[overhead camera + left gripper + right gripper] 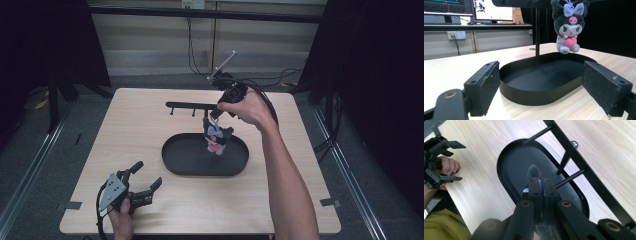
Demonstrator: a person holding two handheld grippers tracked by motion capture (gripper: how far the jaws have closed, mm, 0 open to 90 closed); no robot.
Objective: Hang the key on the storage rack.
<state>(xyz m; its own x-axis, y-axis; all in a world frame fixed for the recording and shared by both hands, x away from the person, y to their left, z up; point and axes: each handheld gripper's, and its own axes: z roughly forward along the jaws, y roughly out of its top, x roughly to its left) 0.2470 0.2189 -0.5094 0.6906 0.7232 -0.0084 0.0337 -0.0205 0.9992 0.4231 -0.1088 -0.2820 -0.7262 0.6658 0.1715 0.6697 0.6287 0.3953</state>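
A small black-and-white plush doll [216,138] with a lilac bow and a pink heart hangs above the black oval tray [180,165]. My right gripper [213,120] points down and is shut on the top of the doll's head, just below the stand's crossbar [192,105]. In the right gripper view the jaws [541,182] are pressed together, with dark fur [534,171] showing past them over the tray [509,170]. My left gripper [147,174] rests open near the table's front left corner. Its view, through the open gripper [541,75], faces the tray [534,96] and the dangling doll [569,27].
The black stand has a thin upright post [537,35] rising from the tray and short pegs under the bar [579,157]. Monitors [491,10] and wall sockets [456,35] stand beyond the table. Cables [280,80] lie behind the table's far edge.
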